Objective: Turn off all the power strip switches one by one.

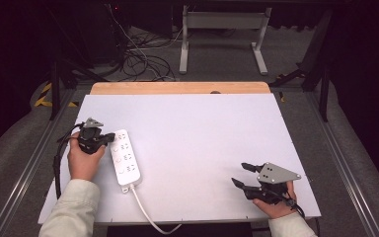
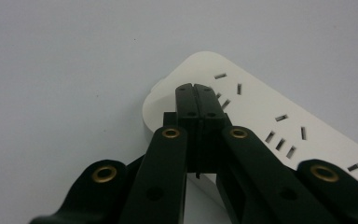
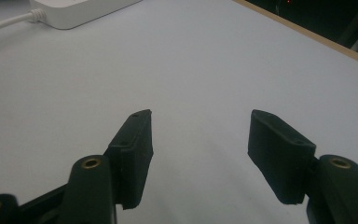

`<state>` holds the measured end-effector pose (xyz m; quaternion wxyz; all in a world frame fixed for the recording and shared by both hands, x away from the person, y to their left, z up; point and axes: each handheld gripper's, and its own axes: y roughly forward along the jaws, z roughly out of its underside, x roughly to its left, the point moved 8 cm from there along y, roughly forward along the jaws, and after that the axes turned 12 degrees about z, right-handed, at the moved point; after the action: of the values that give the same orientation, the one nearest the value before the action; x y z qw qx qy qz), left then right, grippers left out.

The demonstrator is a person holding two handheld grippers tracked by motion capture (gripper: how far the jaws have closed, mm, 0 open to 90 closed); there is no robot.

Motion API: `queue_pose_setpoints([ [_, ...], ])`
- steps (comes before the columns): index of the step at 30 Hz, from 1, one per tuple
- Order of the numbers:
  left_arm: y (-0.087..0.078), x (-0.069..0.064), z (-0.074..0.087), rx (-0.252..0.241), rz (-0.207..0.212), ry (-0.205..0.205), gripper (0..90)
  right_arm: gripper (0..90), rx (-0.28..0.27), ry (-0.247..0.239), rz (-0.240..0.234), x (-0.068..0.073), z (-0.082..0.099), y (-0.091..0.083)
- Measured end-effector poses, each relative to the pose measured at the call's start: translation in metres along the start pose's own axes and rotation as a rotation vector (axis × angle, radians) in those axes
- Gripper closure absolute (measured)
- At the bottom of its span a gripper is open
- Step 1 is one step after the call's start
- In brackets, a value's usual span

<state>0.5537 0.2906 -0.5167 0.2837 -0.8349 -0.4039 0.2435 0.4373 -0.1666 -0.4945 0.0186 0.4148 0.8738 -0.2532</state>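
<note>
The left claw [image 2: 196, 88], jaws pressed together on nothing, covers part of the white power strip [image 2: 261, 121] directly beneath its tips; the strip's far end is cut off. The right claw [image 3: 198, 140] gapes empty over bare table [image 3: 214, 60], the strip well ahead.

High view overhead, facing forward-down on table [image 1: 202, 123]; gripper views close, low; all share power strip [image 1: 125, 160], probably.

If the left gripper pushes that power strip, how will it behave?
The power strip looks rigid and lies flat, so it would likely slide, not tip. Its cord trails off the table's near edge and may drag, pivoting it. The shut left gripper sits over one end.
</note>
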Motion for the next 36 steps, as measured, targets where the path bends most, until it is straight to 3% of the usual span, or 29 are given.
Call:
queue_pose_setpoints([
  [5, 0.0017, -0.0032, 0.0001, -0.005, 0.016, 0.002, 90.0, 41.0, 0.001, -0.003, 0.000, 0.0004, 0.0001, 0.0001],
  [9, 0.0037, -0.0046, -0.0010, -0.005, -0.011, 0.009, 90.0, 41.0, 0.002, 0.000, -0.002, 0.0007, 0.0002, 0.0004],
  [13, 0.0037, -0.0041, -0.0008, -0.009, -0.010, 0.006, 90.0, 41.0, 0.000, -0.002, -0.001, 0.0008, 0.0001, -0.0003],
  [27, 0.0038, -0.0036, 0.0007, -0.040, 0.003, -0.025, 90.0, 41.0, 0.001, -0.002, -0.006, 0.0015, 0.0003, 0.0000],
  [33, 0.0035, -0.0020, 0.0011, -0.044, 0.026, -0.036, 90.0, 41.0, 0.002, -0.005, -0.009, 0.0019, 0.0009, 0.0001],
  [36, 0.0039, -0.0005, 0.0022, -0.043, 0.016, -0.035, 90.0, 41.0, 0.002, -0.005, -0.011, 0.0020, 0.0008, 0.0004],
])
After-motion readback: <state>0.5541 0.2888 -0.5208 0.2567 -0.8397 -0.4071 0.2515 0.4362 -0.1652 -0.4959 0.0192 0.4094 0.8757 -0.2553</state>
